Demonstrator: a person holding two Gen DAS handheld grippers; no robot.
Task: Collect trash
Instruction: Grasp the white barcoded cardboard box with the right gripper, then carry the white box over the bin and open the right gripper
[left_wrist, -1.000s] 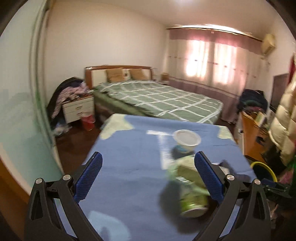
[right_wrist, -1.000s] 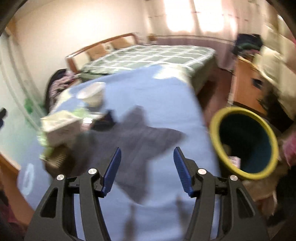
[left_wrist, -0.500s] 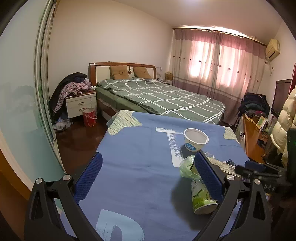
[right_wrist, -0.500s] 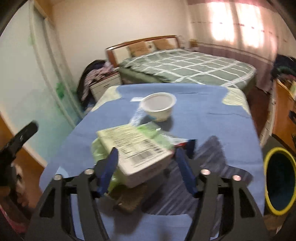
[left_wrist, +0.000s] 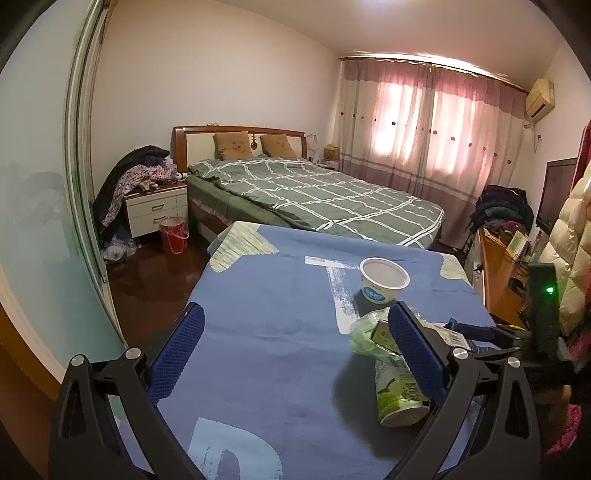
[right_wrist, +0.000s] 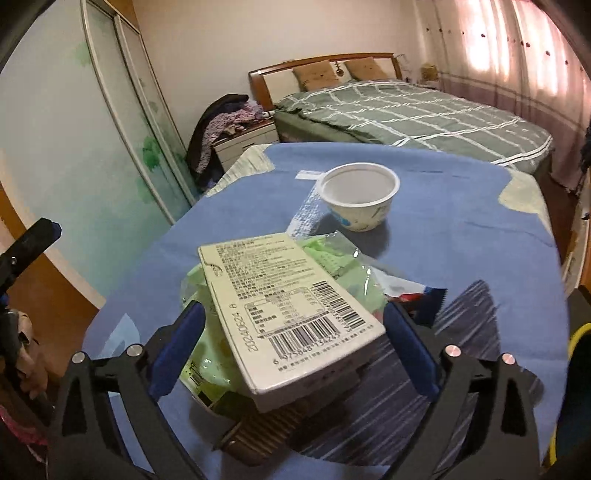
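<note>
A pile of trash lies on the blue tablecloth (left_wrist: 266, 332): a white carton with a barcode (right_wrist: 288, 310), a green plastic wrapper (right_wrist: 332, 258), and a green can on its side (left_wrist: 399, 395). A white paper cup (right_wrist: 358, 199) stands beyond it, also in the left wrist view (left_wrist: 384, 280). My right gripper (right_wrist: 291, 350) is open, its fingers on either side of the carton, not closed on it. My left gripper (left_wrist: 295, 354) is open and empty to the left of the pile, its right finger in front of the wrapper.
A yellow-rimmed bin (right_wrist: 565, 373) shows at the right edge below the table. A bed (left_wrist: 325, 199), a nightstand (left_wrist: 155, 210) and a red bucket (left_wrist: 173, 236) stand behind. A wooden desk (left_wrist: 498, 266) is to the right.
My right gripper swung from facing the bin to the pile and closed in around the carton. My left gripper steadied and barely moved.
</note>
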